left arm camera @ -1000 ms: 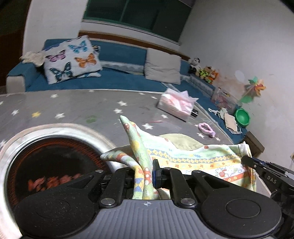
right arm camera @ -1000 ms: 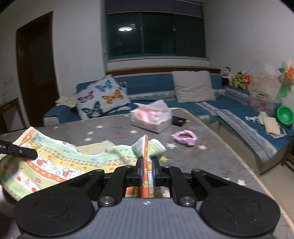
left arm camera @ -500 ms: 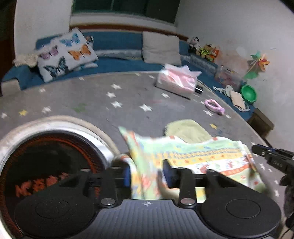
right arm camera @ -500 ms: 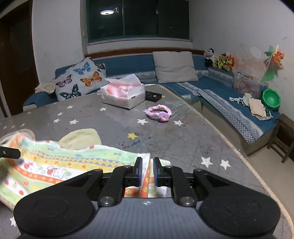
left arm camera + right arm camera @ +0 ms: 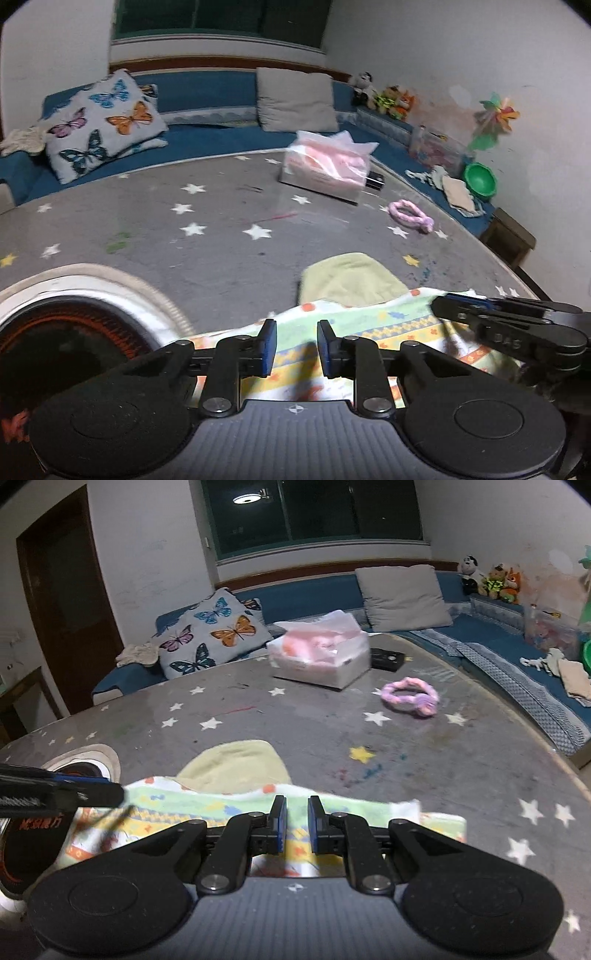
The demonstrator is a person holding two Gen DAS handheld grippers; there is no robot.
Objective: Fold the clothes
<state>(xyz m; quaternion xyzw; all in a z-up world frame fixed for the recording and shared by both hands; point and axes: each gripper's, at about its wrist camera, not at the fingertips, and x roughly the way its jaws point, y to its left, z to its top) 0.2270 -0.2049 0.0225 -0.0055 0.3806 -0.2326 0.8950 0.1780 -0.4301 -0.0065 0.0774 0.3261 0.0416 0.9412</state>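
Observation:
A patterned cloth [image 5: 369, 325] with coloured bands lies flat on the grey star-print table [image 5: 221, 221], its far edge over a pale yellow-green cloth [image 5: 347, 280]. My left gripper [image 5: 297, 347] hovers low over the near left part. Its jaws are closing with a clear gap, and nothing is pinched; the cloth only shows through beneath them. My right gripper [image 5: 297, 823] sits at the far edge of the patterned cloth [image 5: 221, 808], jaws narrow, cloth filling the slit. Each gripper shows in the other's view: the right gripper [image 5: 437, 306] and the left gripper [image 5: 118, 794].
A round heater [image 5: 74, 332] is set into the table at the near left. A pink tissue pack [image 5: 328, 166], a black box [image 5: 386, 659] and a pink hair band [image 5: 410, 216] lie farther back. A blue sofa [image 5: 207, 140] wraps around behind; the table edge [image 5: 535, 746] curves on the right.
The left jaws let go of the raised cloth corner, swung wide, then narrowed. Both grippers sank and the cloth now lies flat on the table.

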